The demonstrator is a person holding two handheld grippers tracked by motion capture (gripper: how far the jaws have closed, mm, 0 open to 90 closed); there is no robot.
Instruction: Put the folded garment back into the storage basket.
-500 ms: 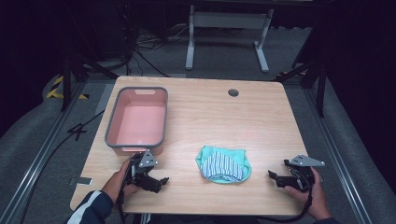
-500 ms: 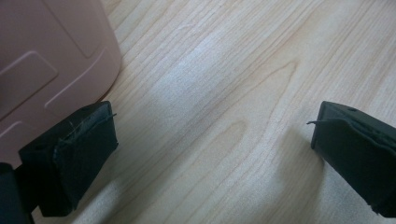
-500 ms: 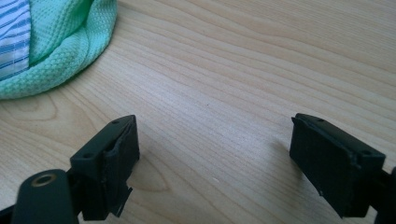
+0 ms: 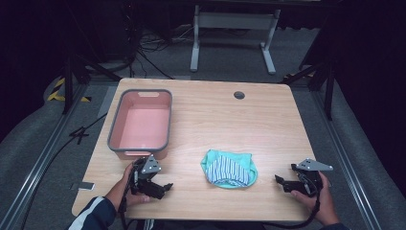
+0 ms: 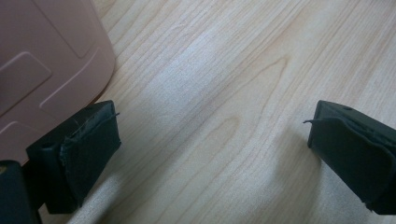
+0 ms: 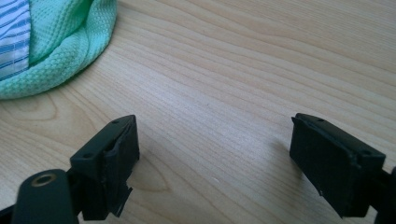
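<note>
Here, both the left gripper [image 4: 160, 188] beside the pink basin [image 4: 140, 149] and the right gripper [image 4: 283, 182] near the crumpled mint-green cloth [image 4: 229, 168] rest on the counter [image 4: 268, 129], jaws spread wide, grasping nothing.

Black claws [image 4: 163, 188], dark white-striped sleeve [image 4: 93, 214]

We can read no text, label, brand, number or sign on anything here
</note>
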